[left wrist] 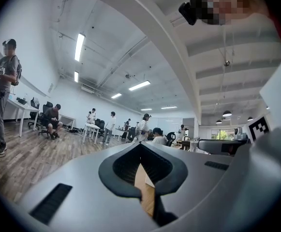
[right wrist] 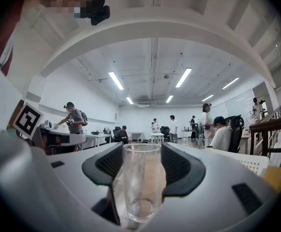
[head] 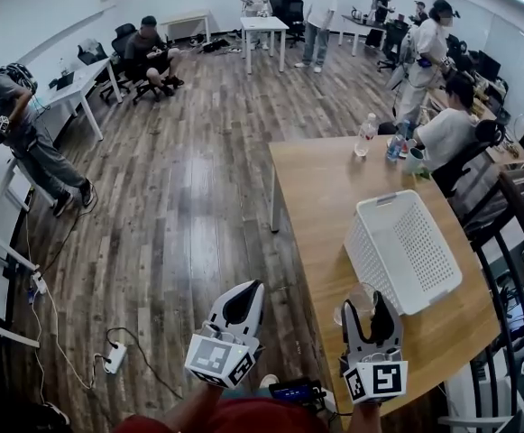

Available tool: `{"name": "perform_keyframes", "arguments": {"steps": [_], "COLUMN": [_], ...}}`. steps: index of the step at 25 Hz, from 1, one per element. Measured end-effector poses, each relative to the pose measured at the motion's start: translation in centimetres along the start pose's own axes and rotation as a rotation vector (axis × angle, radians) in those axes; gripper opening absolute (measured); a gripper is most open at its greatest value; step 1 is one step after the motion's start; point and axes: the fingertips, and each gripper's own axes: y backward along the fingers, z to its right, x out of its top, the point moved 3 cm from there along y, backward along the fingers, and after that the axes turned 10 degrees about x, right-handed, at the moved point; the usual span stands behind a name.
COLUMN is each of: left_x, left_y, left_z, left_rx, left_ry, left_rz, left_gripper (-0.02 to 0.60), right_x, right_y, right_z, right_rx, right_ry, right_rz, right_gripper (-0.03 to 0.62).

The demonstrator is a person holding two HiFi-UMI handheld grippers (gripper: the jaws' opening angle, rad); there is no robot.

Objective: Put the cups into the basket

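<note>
On my left, the left gripper (head: 251, 289) hangs over the wooden floor (head: 180, 197) with its jaws pressed together at the tips and nothing between them. A power strip (head: 113, 359) lies on the boards further left. White desks line the far wall, and several people stand or sit around them.

Moving across, the right gripper (head: 366, 303) pinches a clear glass (right wrist: 142, 182), one dark pad against each side. The glass is upright, its long axis vertical, with the mouth up and the thick base down (it is empty, as far as I can see). It sits over the near edge of the wooden table (head: 325, 188); I cannot tell whether its base touches the wood.

Just right of it the white basket (head: 383, 269) lies on the table, set at a slant. A bottle (head: 365, 135) stands at the far end, near a seated person.
</note>
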Motion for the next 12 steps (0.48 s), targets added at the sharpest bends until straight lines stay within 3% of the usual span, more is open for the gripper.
{"name": "perform_keyframes", "arguments": {"steps": [7, 12], "left_x": [-0.3, -0.1], "left_y": [-2.5, -5.4], "left_z": [-0.7, -2.6], "left_rx": [0.000, -0.022], "left_ry": [0.005, 0.006], "left_rz": [-0.001, -0.004], "left_gripper": [0.006, 0.006], "right_x": [-0.2, -0.1], "right_y": [-2.4, -5.4], "right_z": [1.4, 2.3], "right_rx": [0.010, -0.028], "right_ry": [0.005, 0.004], "right_rz": [-0.003, -0.001], "right_gripper": [0.253, 0.253]}}
